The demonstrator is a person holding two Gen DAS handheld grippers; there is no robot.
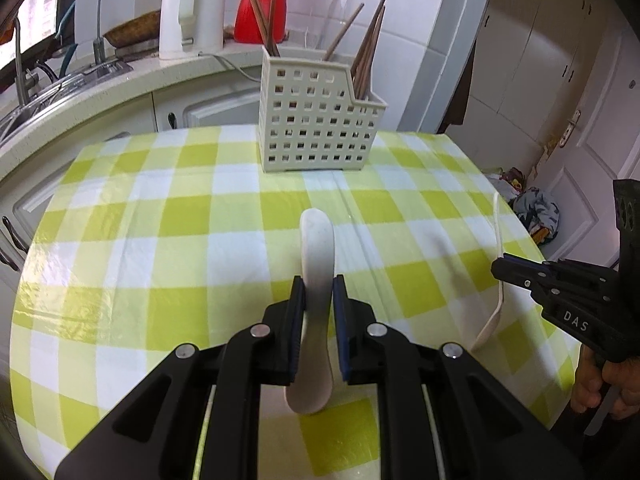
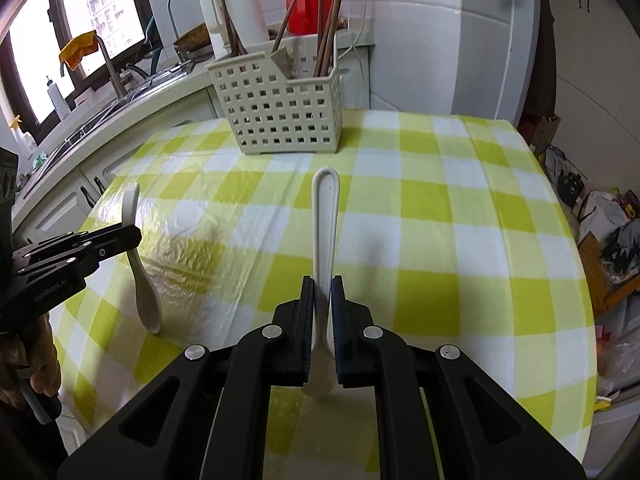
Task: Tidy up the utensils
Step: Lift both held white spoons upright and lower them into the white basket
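My left gripper [image 1: 318,292] is shut on a white ceramic spoon [image 1: 317,240], held above the checked tablecloth [image 1: 160,240] with its handle pointing ahead and its bowl hanging below the pads. My right gripper [image 2: 322,292] is shut on a second white spoon [image 2: 325,216] in the same way. Each gripper also shows in the other's view: the right gripper [image 1: 502,269] with its spoon [image 1: 490,324], the left gripper [image 2: 134,237] with its spoon [image 2: 146,300]. A beige perforated utensil holder [image 1: 320,120] [image 2: 280,108] stands at the table's far edge, holding several brown chopsticks [image 1: 370,40] [image 2: 326,36].
Behind the table runs a kitchen counter [image 1: 120,92] with a sink and faucet [image 1: 100,12], a white kettle [image 1: 192,8] and a red flask [image 1: 260,8]. Bags and clutter [image 2: 612,232] lie on the floor right of the table. A hand [image 1: 612,384] grips the right tool.
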